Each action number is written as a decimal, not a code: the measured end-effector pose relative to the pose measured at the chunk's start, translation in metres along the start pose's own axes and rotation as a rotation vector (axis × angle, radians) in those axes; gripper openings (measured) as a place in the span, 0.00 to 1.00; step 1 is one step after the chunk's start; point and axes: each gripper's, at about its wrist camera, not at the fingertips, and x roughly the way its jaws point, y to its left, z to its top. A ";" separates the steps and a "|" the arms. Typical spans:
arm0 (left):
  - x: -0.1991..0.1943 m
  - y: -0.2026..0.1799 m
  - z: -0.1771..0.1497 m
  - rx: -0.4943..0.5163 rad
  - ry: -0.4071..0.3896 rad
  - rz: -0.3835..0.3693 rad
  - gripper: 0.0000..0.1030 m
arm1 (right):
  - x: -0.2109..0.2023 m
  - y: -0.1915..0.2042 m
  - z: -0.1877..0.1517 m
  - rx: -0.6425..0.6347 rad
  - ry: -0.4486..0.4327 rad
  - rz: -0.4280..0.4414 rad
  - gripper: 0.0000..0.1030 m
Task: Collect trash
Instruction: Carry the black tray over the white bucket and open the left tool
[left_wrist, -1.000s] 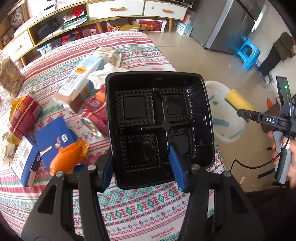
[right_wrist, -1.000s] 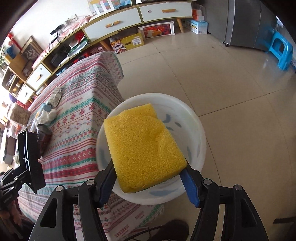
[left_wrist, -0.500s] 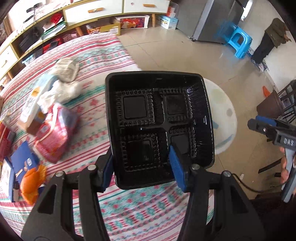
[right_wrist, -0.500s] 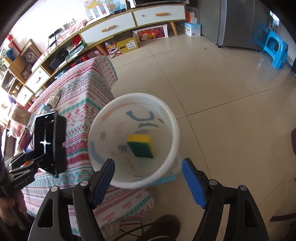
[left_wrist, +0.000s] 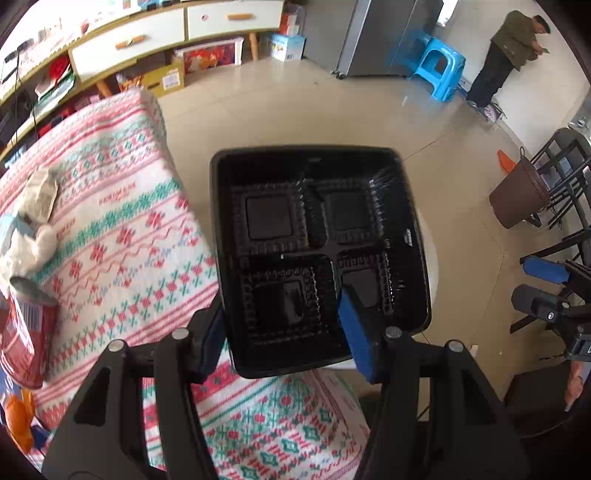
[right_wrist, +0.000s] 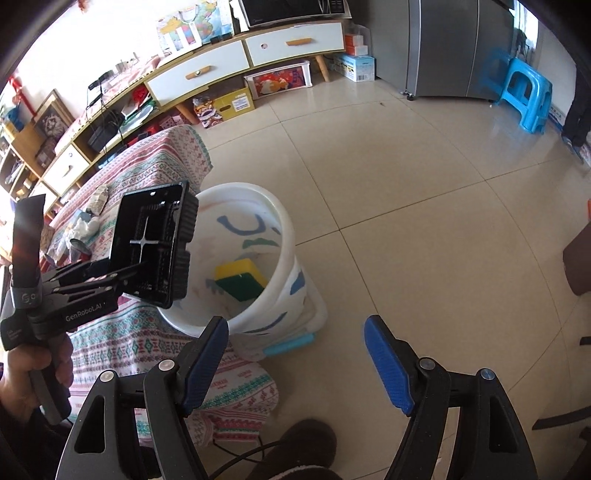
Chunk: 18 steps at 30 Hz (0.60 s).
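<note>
A blue plastic stool (right_wrist: 526, 94) stands far right beside a grey refrigerator (right_wrist: 454, 48). Along the far wall runs a low cabinet (right_wrist: 243, 55) with white drawers, boxes stored beneath it. A brown bin (left_wrist: 517, 195) sits at right near a dark chair (left_wrist: 565, 177). A person (left_wrist: 506, 55) in dark clothes stands far right.

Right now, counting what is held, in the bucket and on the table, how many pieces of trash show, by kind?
Black tray: 1
Sponge, in the white bucket: 1
Red can: 1
Crumpled paper: 2, the second is white
Orange scrap, cut off at the picture's edge: 1
Total: 6
</note>
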 end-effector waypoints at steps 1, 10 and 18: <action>0.000 -0.001 0.001 0.014 -0.013 0.003 0.63 | 0.000 0.000 0.000 0.003 0.000 -0.001 0.75; -0.015 0.019 -0.003 0.014 -0.037 0.063 0.82 | 0.003 0.008 0.004 -0.013 -0.003 0.007 0.75; -0.037 0.048 -0.015 -0.044 -0.045 0.095 0.82 | 0.005 0.034 0.011 -0.052 -0.013 0.013 0.75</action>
